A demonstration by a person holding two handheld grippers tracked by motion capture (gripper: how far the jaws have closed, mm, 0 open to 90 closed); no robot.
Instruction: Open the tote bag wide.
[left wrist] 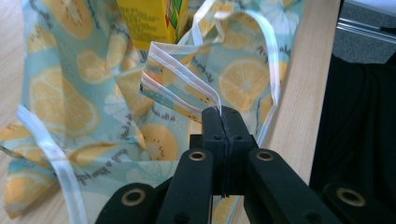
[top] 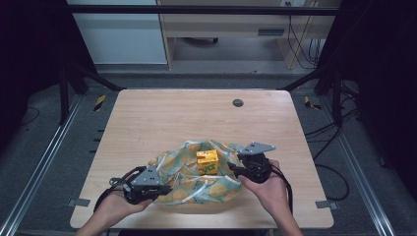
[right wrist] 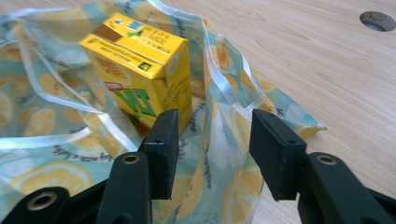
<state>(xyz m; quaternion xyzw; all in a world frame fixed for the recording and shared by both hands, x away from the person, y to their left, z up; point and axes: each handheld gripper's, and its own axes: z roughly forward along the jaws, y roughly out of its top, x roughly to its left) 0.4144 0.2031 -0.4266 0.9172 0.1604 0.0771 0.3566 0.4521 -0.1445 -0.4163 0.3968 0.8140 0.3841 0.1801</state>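
The left gripper [left wrist: 223, 116] pinched the white-trimmed hem of a soft, limp lemon-print cloth [top: 184, 177]. The right gripper [right wrist: 212, 140] stood spread beside a light, stiff yellow carton [right wrist: 140, 65]; the hem looked the best hold.

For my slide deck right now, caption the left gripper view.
Left hand-held gripper pinches the white-trimmed hem of the lemon-print cloth beside a yellow carton.

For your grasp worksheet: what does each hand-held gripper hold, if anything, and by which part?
The left hand-held gripper is shut on the cloth, pinching its white-trimmed edge. The right hand-held gripper is open over the cloth, holding nothing.
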